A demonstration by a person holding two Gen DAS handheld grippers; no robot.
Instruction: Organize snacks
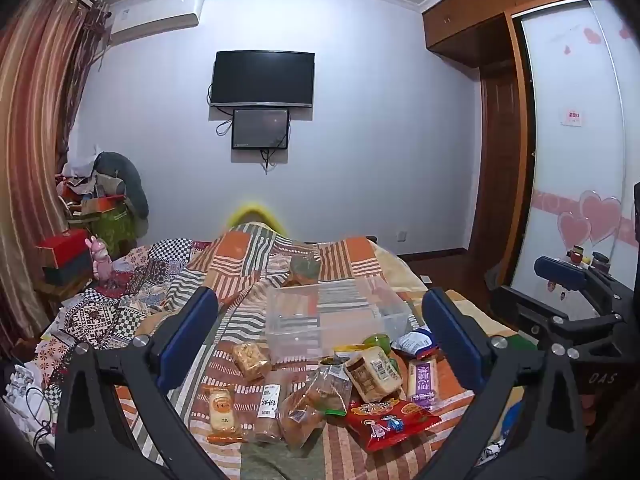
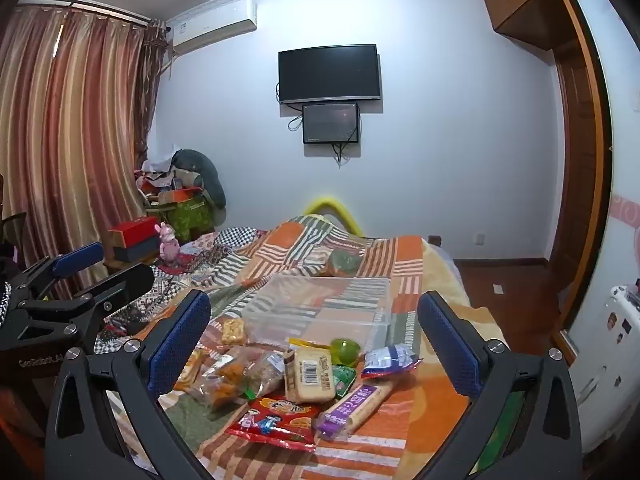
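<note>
Snacks (image 1: 320, 392) beneath wide, empty hand-held grippers (image 1: 320, 332)

left claw (image 1: 320, 336): wide open | right claw (image 2: 314, 332): wide open

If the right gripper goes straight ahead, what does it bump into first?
Probably the clear plastic bin. The open right gripper points slightly downward over the snack pile, so it might graze the tan barcoded packet first.

Each gripper (image 1: 320, 340) (image 2: 314, 340) is built of black frame arms, silver screws and blue textured pads (image 1: 188, 332); white lettering is printed.
</note>
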